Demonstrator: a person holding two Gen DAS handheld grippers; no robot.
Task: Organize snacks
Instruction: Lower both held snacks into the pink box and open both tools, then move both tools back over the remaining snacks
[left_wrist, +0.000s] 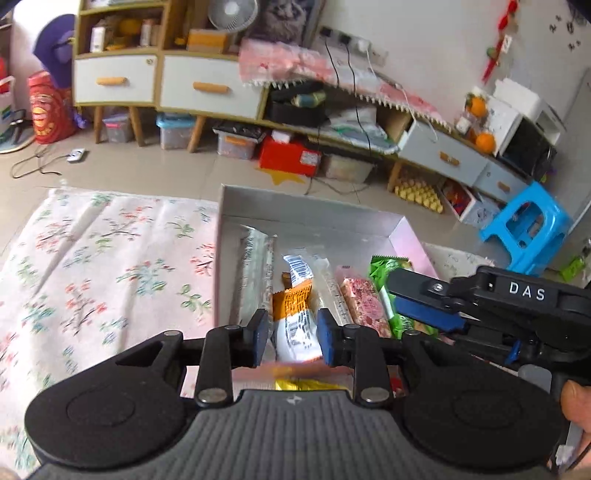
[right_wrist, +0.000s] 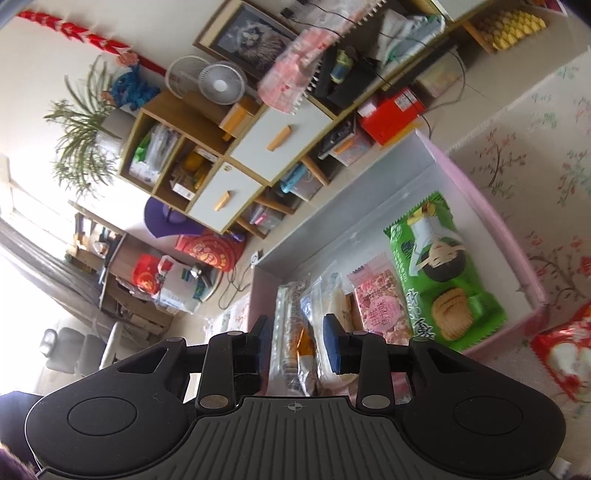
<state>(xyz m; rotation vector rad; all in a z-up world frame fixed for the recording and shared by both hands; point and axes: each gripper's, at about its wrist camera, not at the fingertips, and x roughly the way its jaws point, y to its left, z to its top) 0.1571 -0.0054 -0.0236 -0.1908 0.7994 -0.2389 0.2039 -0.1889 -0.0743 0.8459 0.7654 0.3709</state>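
One flowered cloth (left_wrist: 92, 258) carries one pink-walled box (left_wrist: 325, 210) holding about five snack packets side by side: green biscuit pack (right_wrist: 439, 266), pink bar (right_wrist: 380, 302), orange-and-white pack (left_wrist: 299, 317) and clear wrappers. One red packet (right_wrist: 565, 354) lies outside. Left gripper (left_wrist: 291, 332) and right gripper (right_wrist: 295, 339) both stand slightly spread above the packets, pinching nothing.

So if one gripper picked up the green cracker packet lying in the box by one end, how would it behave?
The green cracker packet is a thin glossy film wrapper, so it would probably feel slippery. It lies flat in the pink box and looks light. The printed crackers suggest brittle contents, so a hard pinch may break them.
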